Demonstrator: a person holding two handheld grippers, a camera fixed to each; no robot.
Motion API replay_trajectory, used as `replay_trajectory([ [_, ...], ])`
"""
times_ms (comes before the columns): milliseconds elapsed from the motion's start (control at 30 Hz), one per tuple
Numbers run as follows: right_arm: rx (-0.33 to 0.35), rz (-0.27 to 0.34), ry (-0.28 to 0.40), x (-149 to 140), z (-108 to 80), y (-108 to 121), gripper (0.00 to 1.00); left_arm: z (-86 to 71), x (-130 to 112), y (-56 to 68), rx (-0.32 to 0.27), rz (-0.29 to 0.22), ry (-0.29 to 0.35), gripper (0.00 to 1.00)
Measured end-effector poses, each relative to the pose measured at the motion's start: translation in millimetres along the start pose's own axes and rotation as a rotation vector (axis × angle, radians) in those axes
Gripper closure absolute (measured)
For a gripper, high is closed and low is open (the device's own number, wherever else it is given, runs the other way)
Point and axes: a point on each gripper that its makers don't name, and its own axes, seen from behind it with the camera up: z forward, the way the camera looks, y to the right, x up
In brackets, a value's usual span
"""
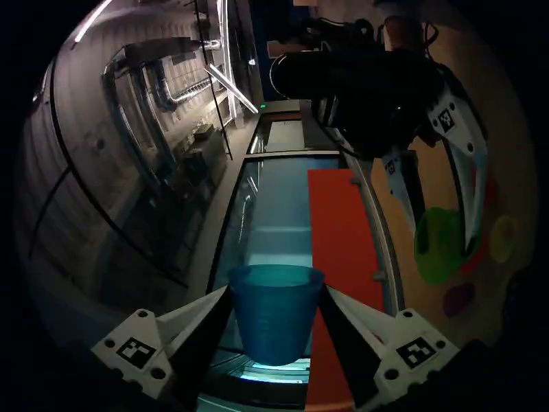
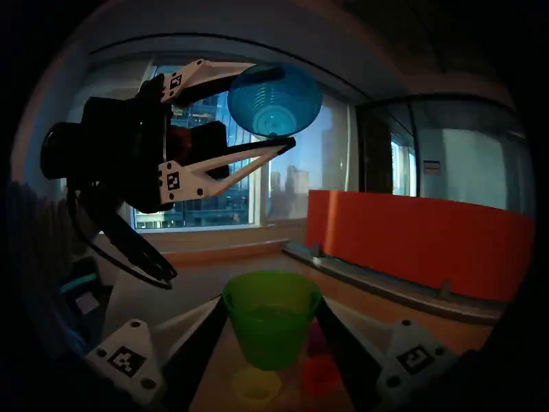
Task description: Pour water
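A blue cup is clamped between the fingers of my left gripper. In the right gripper view the blue cup lies tipped on its side in the left gripper, high above a green cup. My right gripper is shut on the green cup, which stands upright just over the table. In the left gripper view the green cup sits off to the right, held by the right gripper. I cannot make out any water stream.
An orange panel runs along the table's far edge below a large window. A yellow cup and a red cup rest on the table under the green cup. A purple cup lies nearby.
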Motion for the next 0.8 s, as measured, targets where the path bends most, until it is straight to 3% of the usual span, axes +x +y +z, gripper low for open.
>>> replay_trajectory([
  [200, -0.005, -0.002, 0.005, 1.3, -0.4, 0.8, 0.09, 0.0, -0.2, 2.7, -0.004, -0.095, 0.004, 0.15],
  [800, -0.021, 0.007, 0.024, 8.6, -4.0, 4.0, 0.09, -7.1, -12.7, 18.7, -0.018, -0.678, -0.013, 0.15],
])
